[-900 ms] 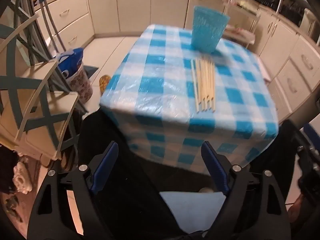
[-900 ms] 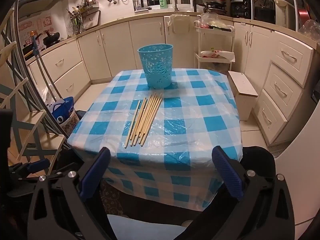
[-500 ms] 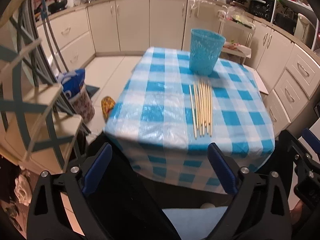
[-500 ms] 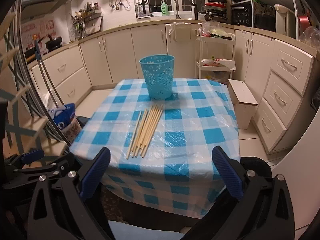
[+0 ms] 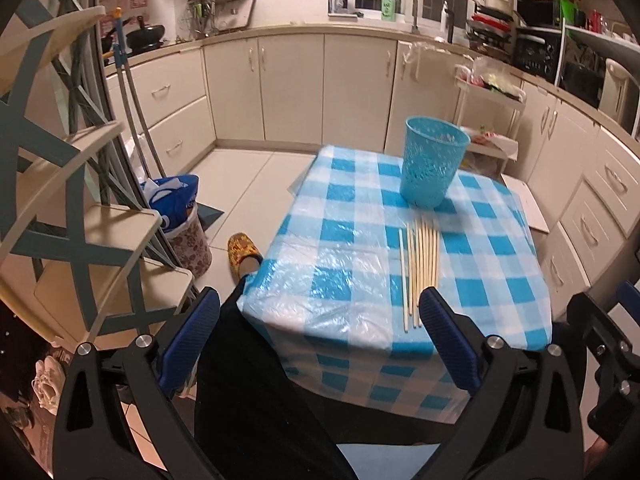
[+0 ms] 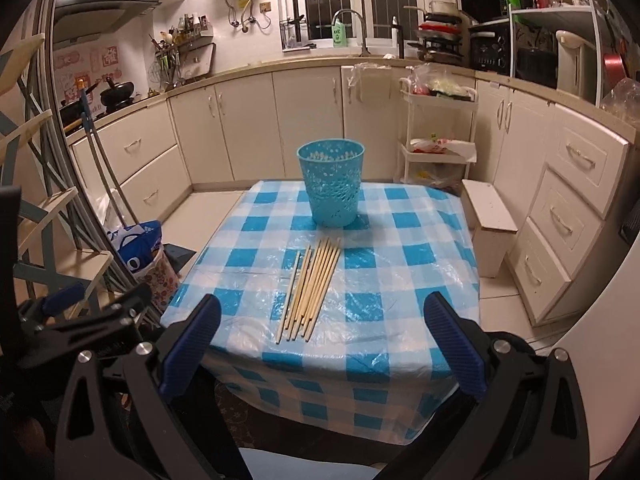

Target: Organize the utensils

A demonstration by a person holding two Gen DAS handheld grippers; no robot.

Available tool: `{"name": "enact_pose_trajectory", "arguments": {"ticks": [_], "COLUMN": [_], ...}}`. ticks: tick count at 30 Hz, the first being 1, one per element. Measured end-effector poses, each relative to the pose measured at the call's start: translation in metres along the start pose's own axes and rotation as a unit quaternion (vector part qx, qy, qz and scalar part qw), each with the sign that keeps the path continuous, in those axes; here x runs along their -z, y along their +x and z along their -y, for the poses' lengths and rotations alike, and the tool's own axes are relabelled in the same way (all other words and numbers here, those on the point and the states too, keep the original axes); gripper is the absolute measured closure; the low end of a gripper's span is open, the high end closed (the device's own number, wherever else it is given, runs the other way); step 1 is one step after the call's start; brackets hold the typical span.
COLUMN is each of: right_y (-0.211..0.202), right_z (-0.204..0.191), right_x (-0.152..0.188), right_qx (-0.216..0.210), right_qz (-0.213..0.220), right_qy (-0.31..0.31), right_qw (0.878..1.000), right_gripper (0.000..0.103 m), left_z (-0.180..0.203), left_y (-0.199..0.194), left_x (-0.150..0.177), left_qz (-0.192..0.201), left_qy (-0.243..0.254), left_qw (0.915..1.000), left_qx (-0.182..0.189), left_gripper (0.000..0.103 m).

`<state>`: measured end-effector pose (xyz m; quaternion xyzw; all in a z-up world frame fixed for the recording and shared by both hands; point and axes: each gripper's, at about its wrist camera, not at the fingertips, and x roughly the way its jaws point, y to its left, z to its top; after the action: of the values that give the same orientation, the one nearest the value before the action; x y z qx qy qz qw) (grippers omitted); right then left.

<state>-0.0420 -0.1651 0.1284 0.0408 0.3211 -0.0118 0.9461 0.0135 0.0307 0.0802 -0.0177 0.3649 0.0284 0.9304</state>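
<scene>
Right wrist view: my right tongs [image 6: 320,340] hang released short of the bench [image 6: 420,280], gripping nothing. My left tongs [image 5: 320,336] are likewise spread and empty. I see the chopsticks [image 6: 310,288] lying bundled mid-bench, the blue cup [image 6: 331,182] upright at their 12 o'clock, slightly apart.

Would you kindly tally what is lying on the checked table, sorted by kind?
Wooden chopsticks: about 8, lying too close together for a sure count
Blue perforated cup: 1
Total: about 9
</scene>
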Motion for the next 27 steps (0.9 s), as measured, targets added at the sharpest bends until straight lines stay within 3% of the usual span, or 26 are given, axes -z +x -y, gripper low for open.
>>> {"name": "enact_pose_trajectory", "arguments": {"ticks": [4, 9, 16, 27], "right_y": [-0.004, -0.001, -0.017, -0.019], "right_z": [0.001, 0.001, 0.001, 0.001], "right_x": [-0.008, -0.013, -0.003, -0.003], "right_qx": [0.003, -0.009, -0.002, 0.000], "right_qz": [0.013, -0.023, -0.015, -0.006], "right_qy": [-0.002, -0.001, 0.010, 0.006], "right_qw": [1.000, 1.000, 1.000, 1.000], "right_gripper": [0.005, 0.005, 0.005, 0.005], "left_z": [-0.003, -0.002, -0.003, -0.004], "left_y": [-0.002, -0.008, -0.015, -0.022], "left_x": [-0.009, -0.012, -0.001, -0.001], "left_qz": [0.003, 0.001, -0.012, 0.001], "left_qy": [0.003, 0.008, -0.001, 0.000], "left_qw": [1.0000, 0.9998, 0.9997, 0.9999], "left_qx": [0.005, 0.016, 0.021, 0.017], "left_gripper": [0.007, 0.007, 0.007, 0.007]}}
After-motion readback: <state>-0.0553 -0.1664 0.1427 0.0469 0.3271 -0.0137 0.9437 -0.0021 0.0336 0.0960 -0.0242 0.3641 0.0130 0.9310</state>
